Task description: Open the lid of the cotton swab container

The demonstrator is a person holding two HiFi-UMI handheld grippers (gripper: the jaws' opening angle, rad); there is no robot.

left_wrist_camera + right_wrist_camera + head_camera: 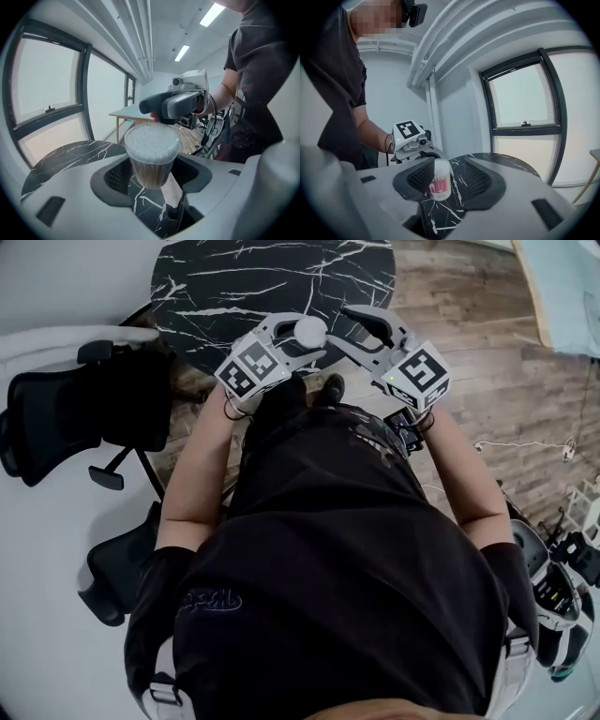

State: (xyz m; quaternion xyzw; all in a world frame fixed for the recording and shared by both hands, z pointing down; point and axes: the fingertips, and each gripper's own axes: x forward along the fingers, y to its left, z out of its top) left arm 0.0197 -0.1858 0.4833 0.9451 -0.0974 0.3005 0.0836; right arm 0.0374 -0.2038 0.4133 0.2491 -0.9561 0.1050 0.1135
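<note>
The cotton swab container (310, 331) is a small clear cup packed with white-tipped swabs, held up over the table's near edge. My left gripper (302, 337) is shut on its body, one pad on each side, as the left gripper view shows around the container (151, 157). Whether a lid sits on top I cannot tell. My right gripper (349, 329) hovers just to the right with its jaws apart and nothing pressed between them. In the right gripper view the container (440, 184) stands close to the left pad (423, 178), with a wide gap to the other pad.
A round black marble table (234, 282) lies under both grippers. A black office chair (84, 409) stands to the left, on a wooden floor (487, 381). Equipment and cables (562, 587) sit at the right. A wooden table (125, 112) stands by the windows.
</note>
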